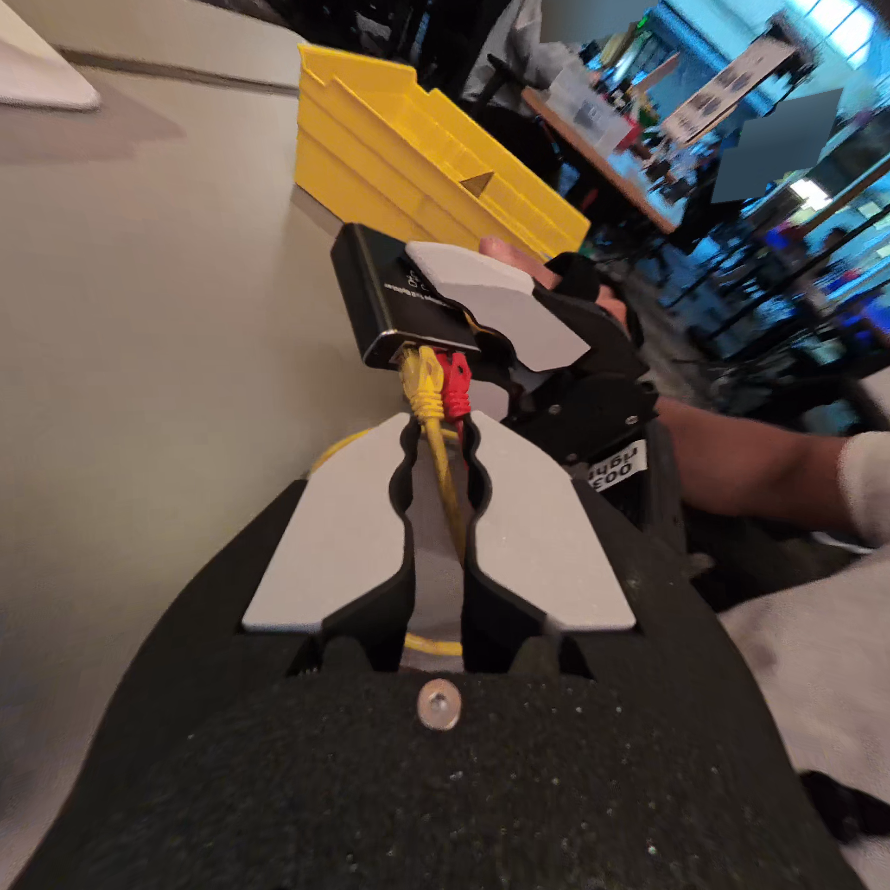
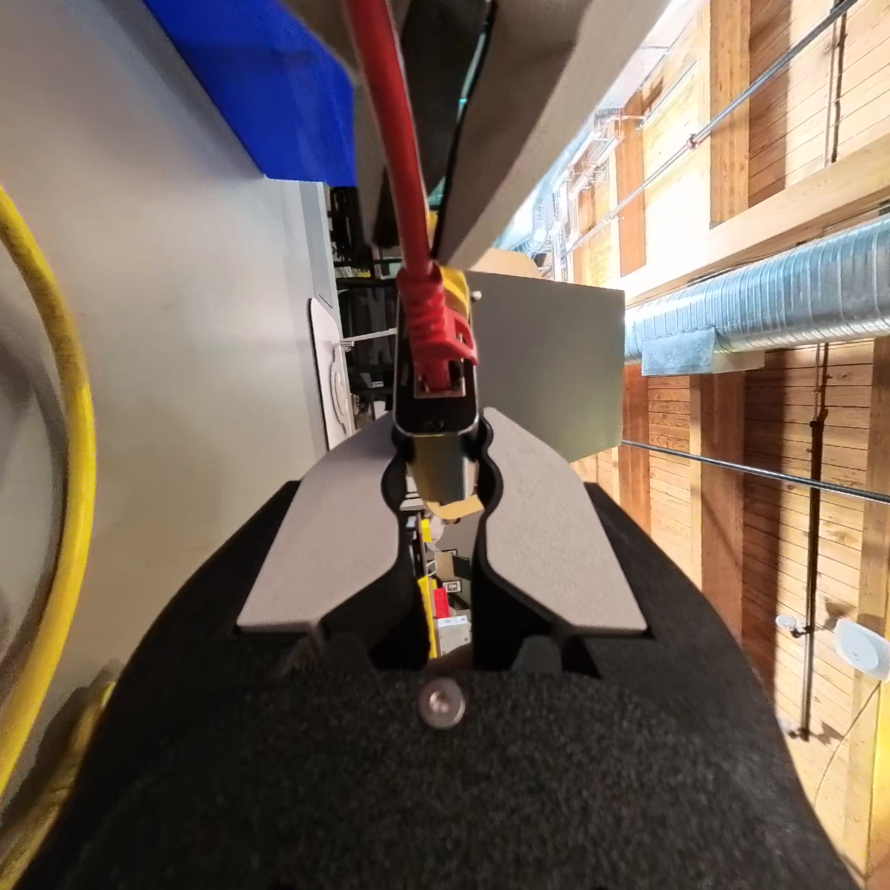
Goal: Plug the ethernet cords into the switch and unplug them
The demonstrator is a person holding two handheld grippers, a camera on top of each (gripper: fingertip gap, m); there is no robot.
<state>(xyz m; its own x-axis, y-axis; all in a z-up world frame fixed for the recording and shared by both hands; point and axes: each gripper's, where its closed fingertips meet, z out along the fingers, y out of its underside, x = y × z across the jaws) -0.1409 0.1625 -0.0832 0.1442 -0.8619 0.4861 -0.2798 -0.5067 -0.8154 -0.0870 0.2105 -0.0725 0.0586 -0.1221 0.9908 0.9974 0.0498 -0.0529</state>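
Your right gripper (image 2: 436, 433) fingers pinch the switch (image 1: 385, 294) steady, so with the left gripper (image 1: 437, 424) fingers pinching the yellow cord (image 1: 445, 481), pull straight out past the red plug (image 1: 455, 385).

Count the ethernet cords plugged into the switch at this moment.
2. The yellow cord and the red cord sit side by side in the black switch, which the right gripper holds. Further ports may be hidden.
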